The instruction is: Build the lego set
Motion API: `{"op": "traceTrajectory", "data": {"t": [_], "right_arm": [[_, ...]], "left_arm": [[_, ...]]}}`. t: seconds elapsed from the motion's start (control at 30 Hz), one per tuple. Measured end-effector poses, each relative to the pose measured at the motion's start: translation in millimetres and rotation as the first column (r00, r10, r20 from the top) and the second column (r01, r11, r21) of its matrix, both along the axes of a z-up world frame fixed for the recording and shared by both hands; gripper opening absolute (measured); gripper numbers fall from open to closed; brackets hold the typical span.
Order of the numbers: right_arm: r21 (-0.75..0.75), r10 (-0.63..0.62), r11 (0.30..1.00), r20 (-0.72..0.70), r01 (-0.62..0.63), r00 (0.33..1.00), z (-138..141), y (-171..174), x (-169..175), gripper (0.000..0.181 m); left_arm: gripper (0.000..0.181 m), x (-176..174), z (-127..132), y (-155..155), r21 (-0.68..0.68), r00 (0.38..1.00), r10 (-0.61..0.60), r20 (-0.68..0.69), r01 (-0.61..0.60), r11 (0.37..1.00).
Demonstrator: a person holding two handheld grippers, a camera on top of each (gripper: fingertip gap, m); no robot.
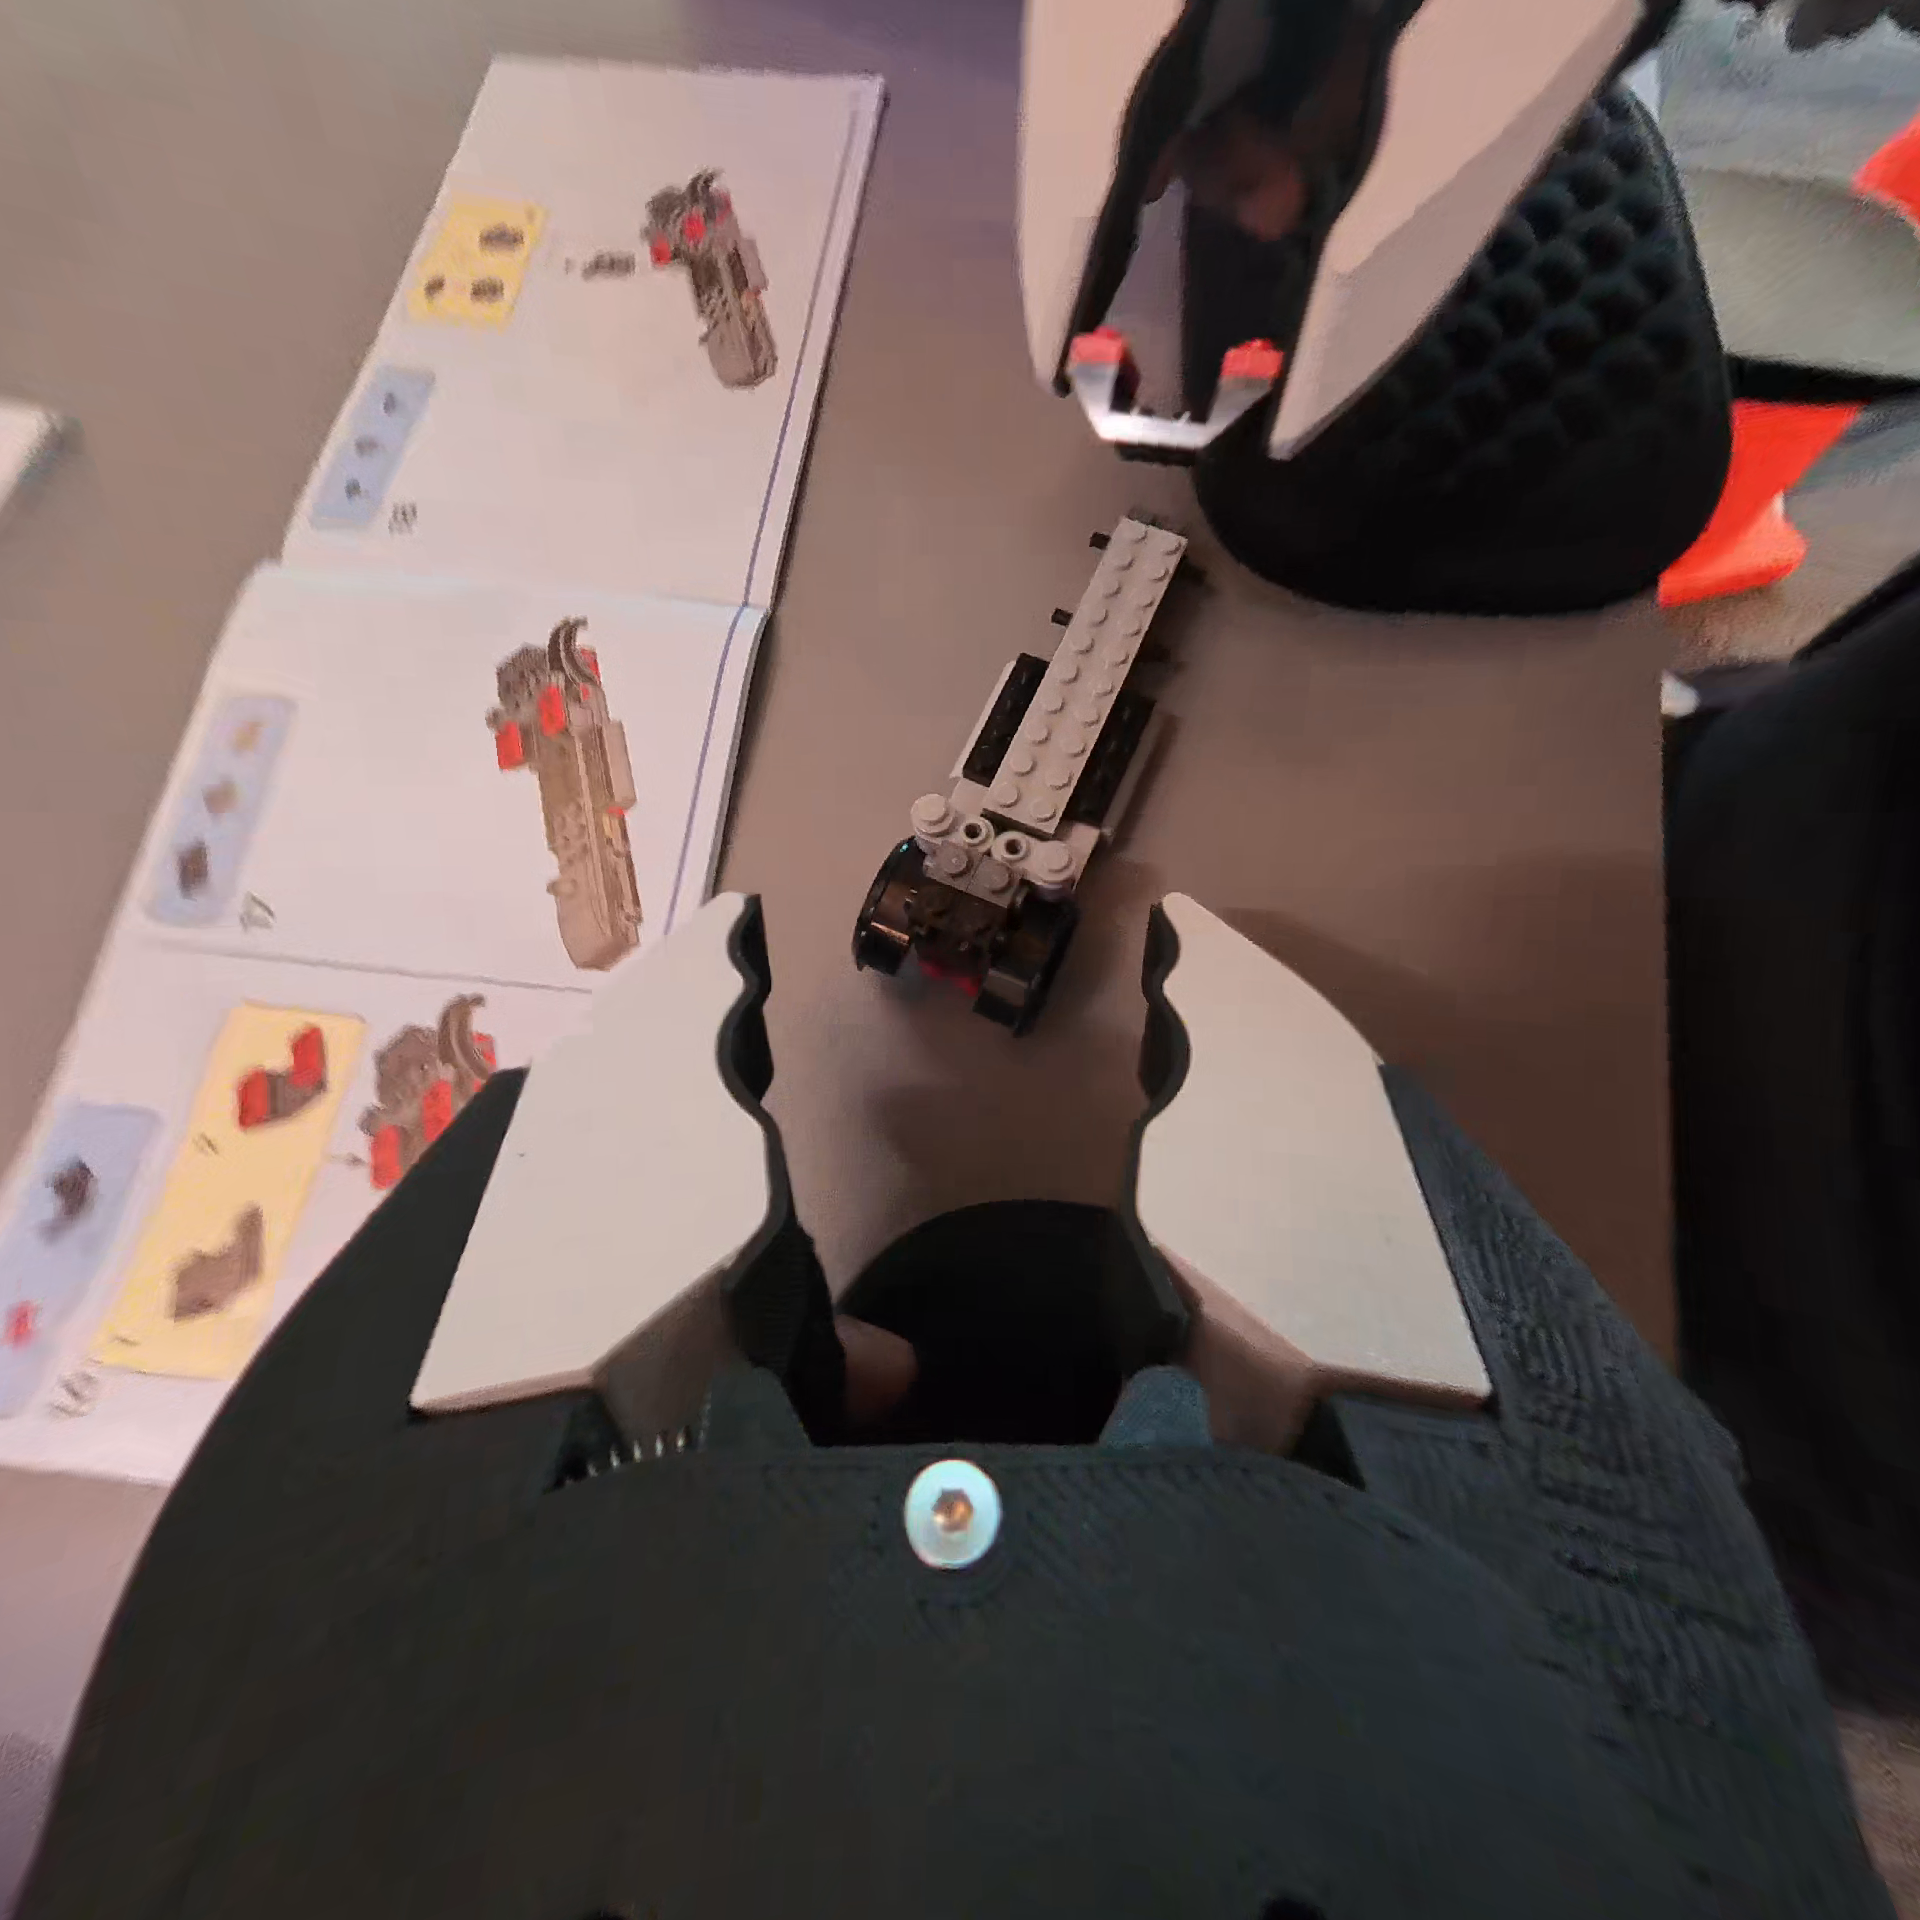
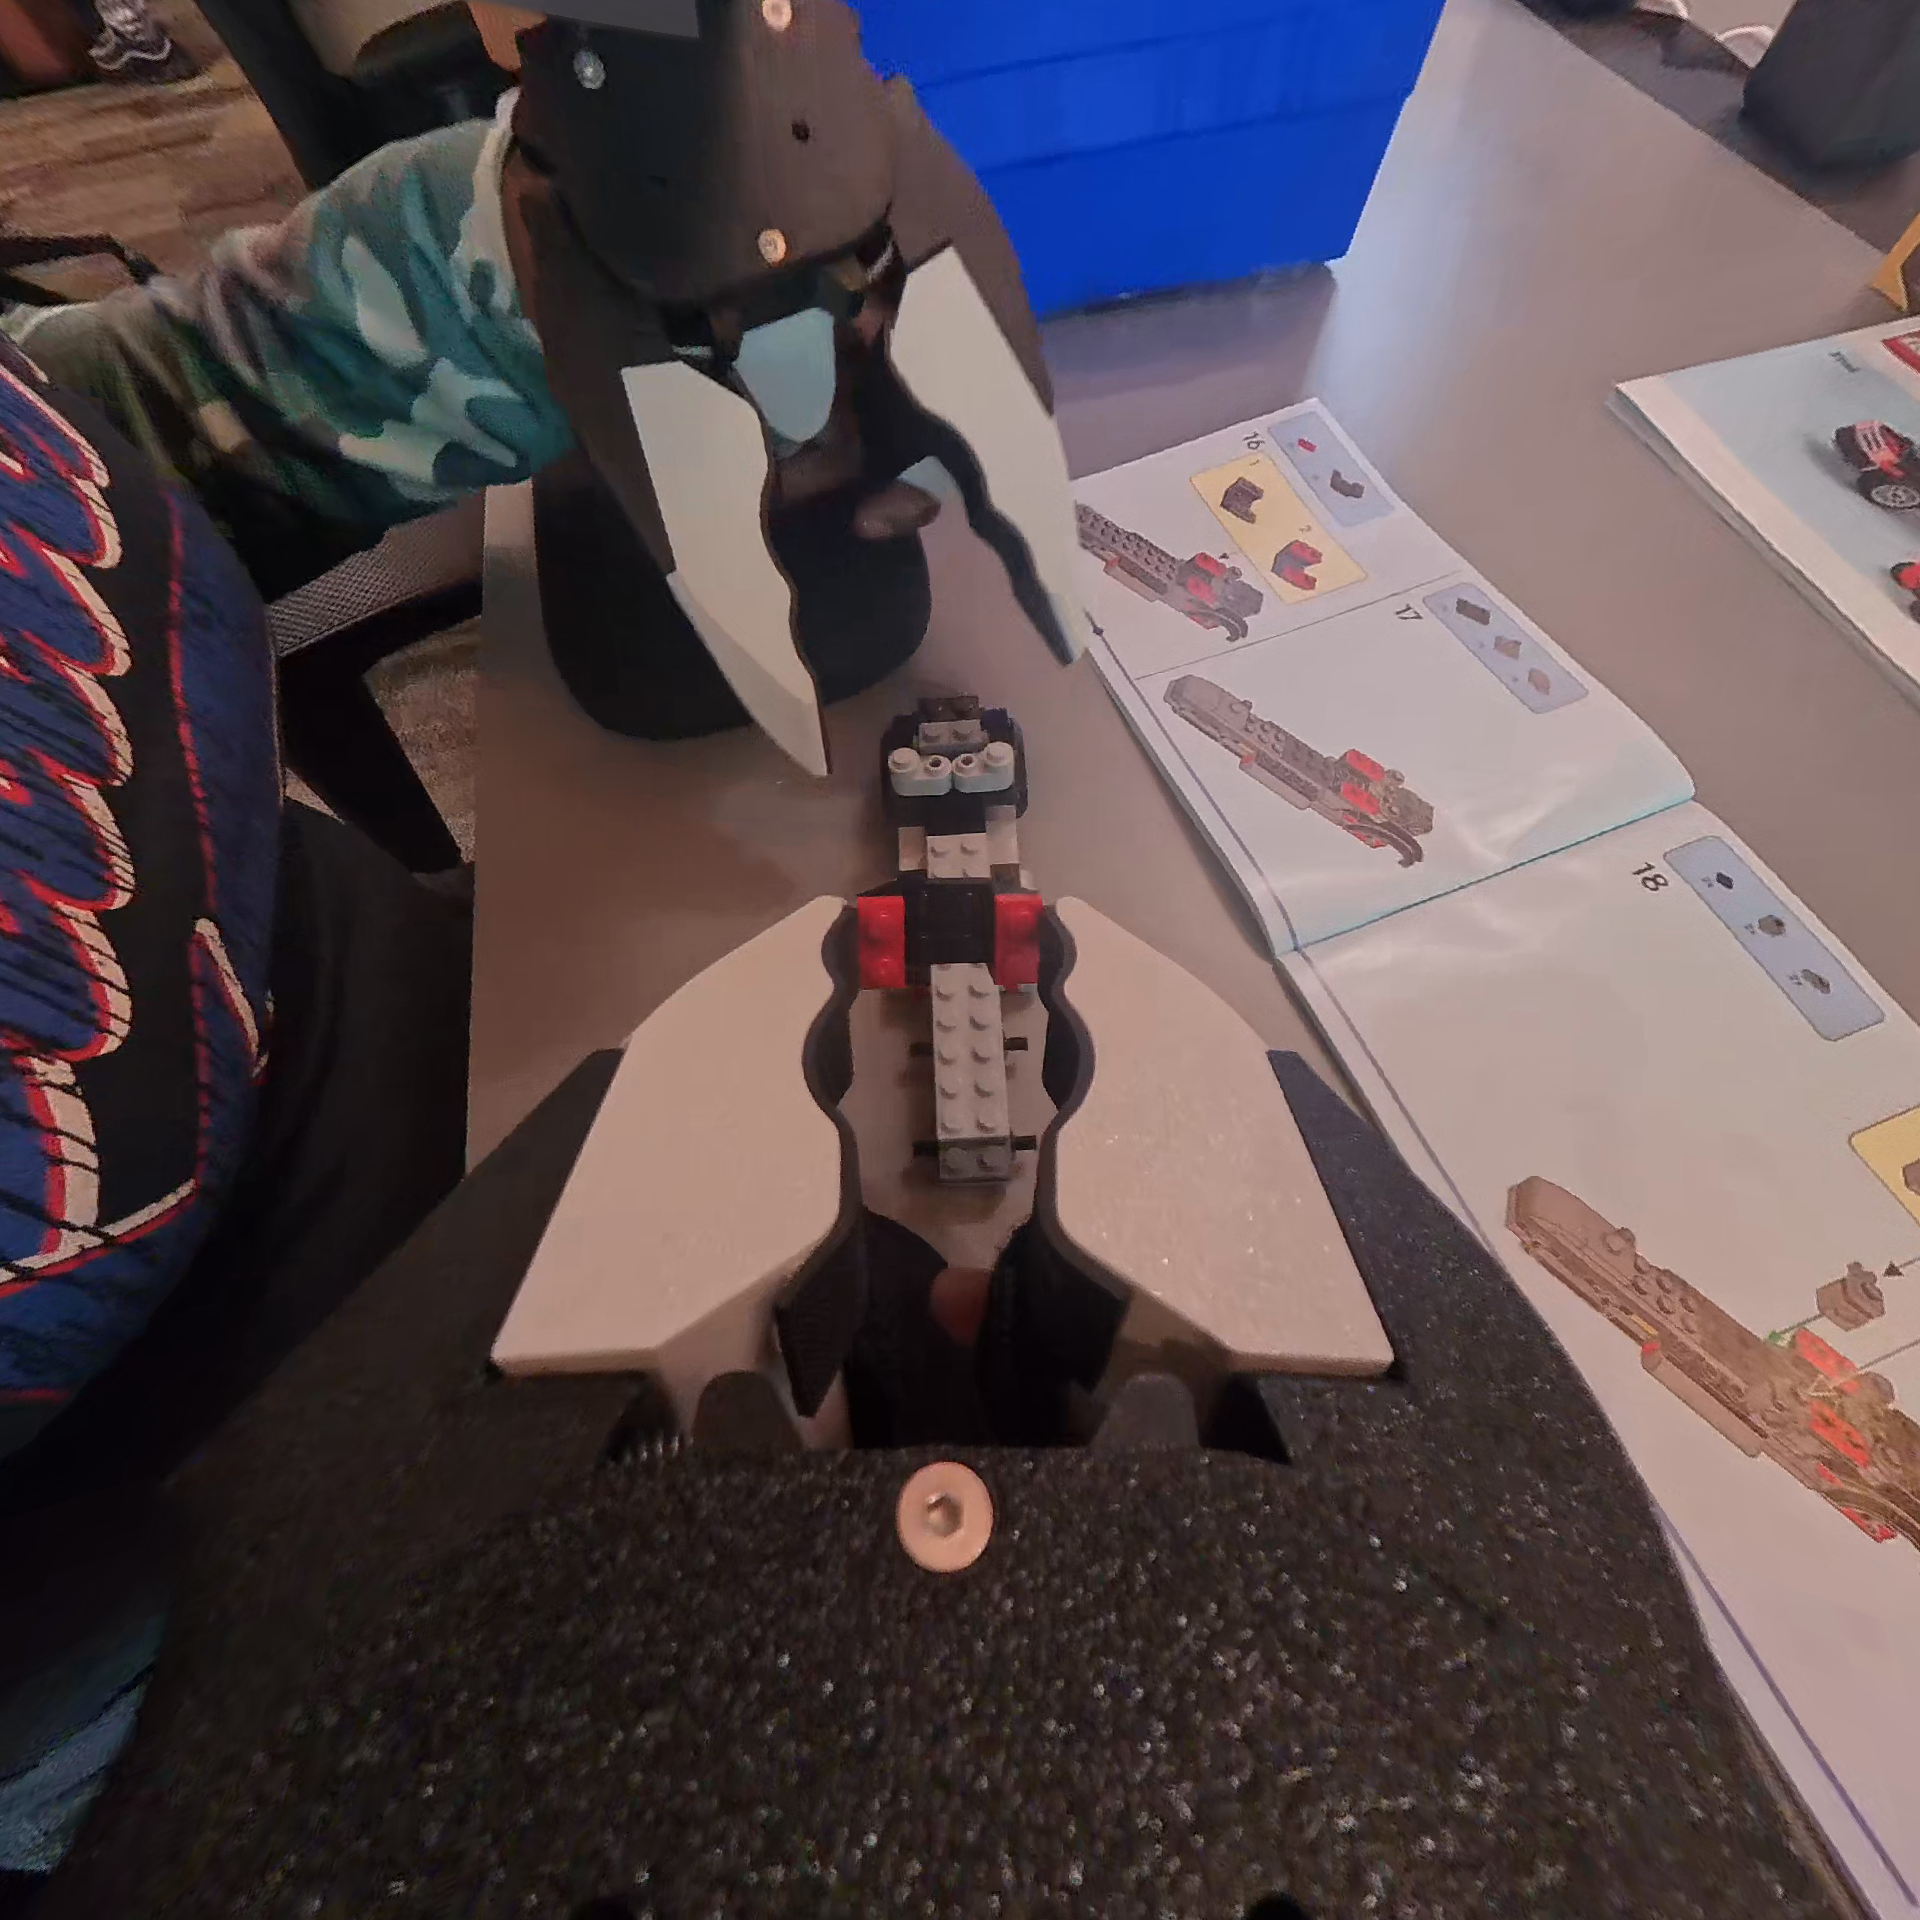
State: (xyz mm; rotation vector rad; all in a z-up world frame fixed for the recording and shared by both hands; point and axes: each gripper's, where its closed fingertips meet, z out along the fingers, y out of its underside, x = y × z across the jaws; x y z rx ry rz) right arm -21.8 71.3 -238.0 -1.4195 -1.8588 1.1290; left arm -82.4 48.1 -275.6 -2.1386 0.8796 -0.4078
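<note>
Two tools: left tool (image 1: 951,914) gaping, empty; right tool (image 2: 951,914) pinching red-and-black piece (image 2: 951,940)
Chassis (image 1: 1049,748): light, probably pops apart; grip the long sides
Table (image 1: 1351,831): grey

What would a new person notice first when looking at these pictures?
First, the long grey and black lego model lying on the grey table, between the two grippers. The right gripper holds a small red and black piece above the model, while the left gripper is open and empty near the model's wheeled end. Beside the model lies the open instruction booklet.
</note>
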Motion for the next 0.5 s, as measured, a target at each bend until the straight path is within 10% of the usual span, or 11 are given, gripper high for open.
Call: {"op": "traceTrajectory", "data": {"t": [0.23, 0.5], "right_arm": [[0.019, -0.031, 0.999, 0.059, 0.030, 0.998, -9.0, -11.1, -10.3, 0.033], [0.196, -0.040, 0.981, 0.157, 0.009, 0.987, -20.5, -11.5, -15.0, 0.033]], "left_arm": [[0.057, 7.9, -9.0, -8.2, -0.031, 0.969, -0.245, -0.026, 0.244, 0.969], [0.042, 7.6, -14.3, -8.0, 0.030, 0.961, -0.238, -0.145, 0.244, 0.969]]}}
